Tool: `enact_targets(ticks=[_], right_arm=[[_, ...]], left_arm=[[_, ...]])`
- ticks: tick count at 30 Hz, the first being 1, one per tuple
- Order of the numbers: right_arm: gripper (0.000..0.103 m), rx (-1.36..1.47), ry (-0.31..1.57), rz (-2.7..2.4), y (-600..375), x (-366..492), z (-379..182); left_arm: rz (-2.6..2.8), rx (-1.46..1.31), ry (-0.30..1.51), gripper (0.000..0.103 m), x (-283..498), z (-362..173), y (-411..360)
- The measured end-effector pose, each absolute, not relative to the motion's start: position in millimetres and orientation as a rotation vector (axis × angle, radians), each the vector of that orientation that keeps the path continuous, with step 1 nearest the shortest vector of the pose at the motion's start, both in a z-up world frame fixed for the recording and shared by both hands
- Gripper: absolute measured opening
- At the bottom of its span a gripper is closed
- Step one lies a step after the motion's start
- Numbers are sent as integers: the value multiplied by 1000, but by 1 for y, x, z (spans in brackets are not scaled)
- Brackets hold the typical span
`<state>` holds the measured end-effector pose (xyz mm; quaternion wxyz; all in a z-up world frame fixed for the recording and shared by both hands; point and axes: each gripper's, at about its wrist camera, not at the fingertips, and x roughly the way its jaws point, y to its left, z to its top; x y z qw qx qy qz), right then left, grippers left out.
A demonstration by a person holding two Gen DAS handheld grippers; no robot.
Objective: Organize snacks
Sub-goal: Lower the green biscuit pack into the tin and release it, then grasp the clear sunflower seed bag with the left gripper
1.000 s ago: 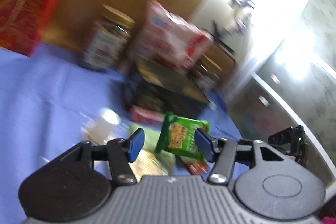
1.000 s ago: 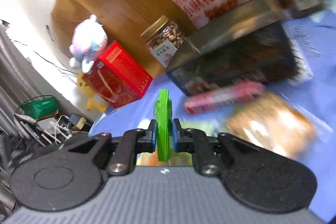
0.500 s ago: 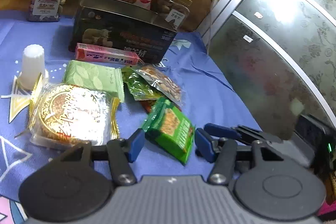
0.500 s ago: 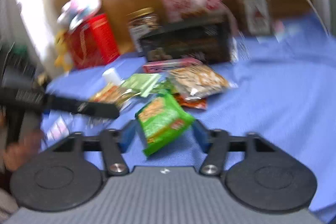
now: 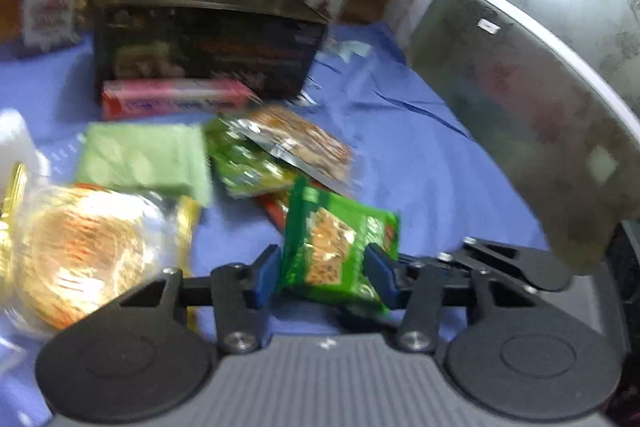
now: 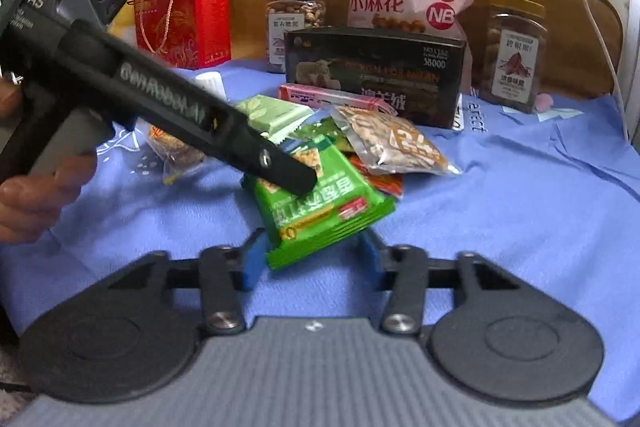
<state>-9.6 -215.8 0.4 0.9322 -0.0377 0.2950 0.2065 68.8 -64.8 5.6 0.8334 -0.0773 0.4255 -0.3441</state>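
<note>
Green snack packet [image 6: 320, 203] at twelve o'clock between wide-set jaws of left gripper [image 5: 326, 275] and right gripper [image 6: 310, 259]; likely light, crinkly, slippery; best pinched across flat faces.

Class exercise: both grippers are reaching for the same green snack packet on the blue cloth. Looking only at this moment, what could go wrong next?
1. The left gripper and right gripper both straddle the green snack packet, jaws open; closing together could tear or crumple it.
2. The left gripper's fingers lie across the packet, so the tools may collide.
3. The packet overlaps the orange-and-silver packet; lifting could drag that along.
</note>
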Motion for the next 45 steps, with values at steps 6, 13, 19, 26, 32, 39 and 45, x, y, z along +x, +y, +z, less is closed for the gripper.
enact_targets(ticks=[6,13,19,26,32,39,45], right_arm=[[33,-46,519,463,-219,-18,21],[33,-27,429,512,-221,48,63],[35,38,449,509,-219,141,68],[49,113,446,420,-242,153,58],[75,199,558,434,-277,103,28],[67,42,615,431,-245,72,2],[22,-29,597,426,-243,33,15]], left_arm=[[-725,-155,812,47,60,34,-58],[-661,-190,711,48,108,82,-50],[-519,-212,682,49,182,95,-53],[-409,-263,734,49,216,76,-37],[-560,-301,706,56,163,70,-28],[-598,-266,869,56,151,35,-58],[-574,-290,858,57,141,37,-51]])
